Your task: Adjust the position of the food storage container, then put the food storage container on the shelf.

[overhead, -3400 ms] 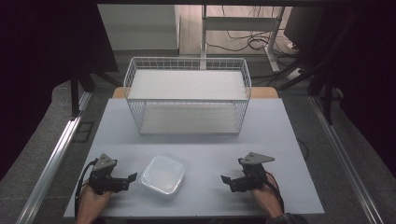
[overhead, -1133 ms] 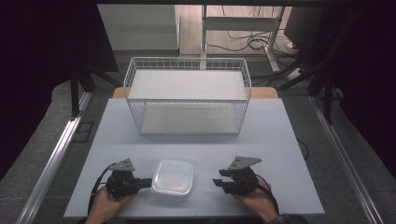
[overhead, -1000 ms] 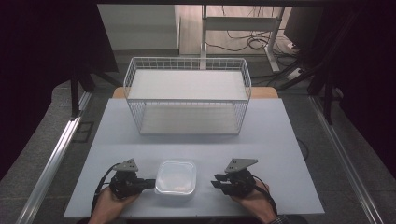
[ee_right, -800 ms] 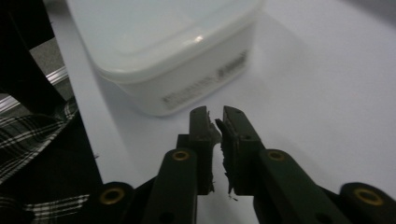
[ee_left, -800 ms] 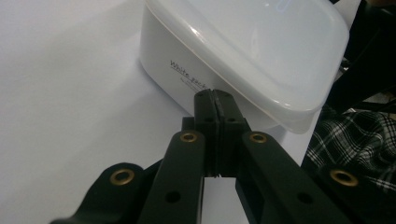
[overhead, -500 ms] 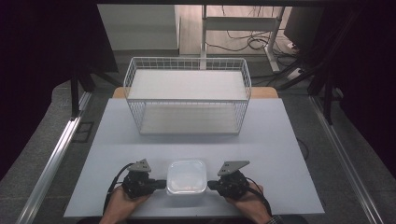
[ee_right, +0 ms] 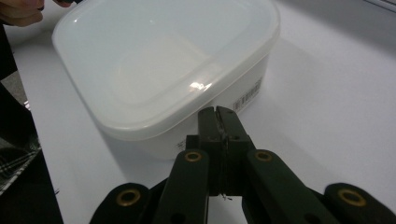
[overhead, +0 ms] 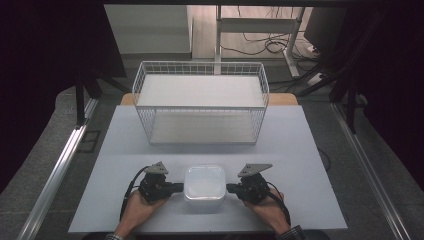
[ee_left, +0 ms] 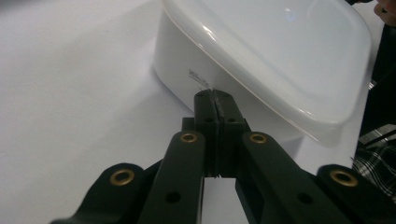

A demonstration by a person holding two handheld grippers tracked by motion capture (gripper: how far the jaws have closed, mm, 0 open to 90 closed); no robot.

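- Both grippers have been brought inward against the box (overhead: 204, 182).
- Left gripper (ee_left: 215, 95): jaws pressed together, touching the box side.
- Right gripper (ee_right: 217, 112): jaws together, touching the opposite side.
- Box rests on the table (overhead: 310, 150), near its front edge.

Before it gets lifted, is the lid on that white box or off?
On. The lid covers the box fully, its rim overhanging the walls on every side seen.

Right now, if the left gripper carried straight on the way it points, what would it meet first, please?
The left gripper, jaws shut, would meet the side wall of the white lidded container almost at once; its tips look practically against it.
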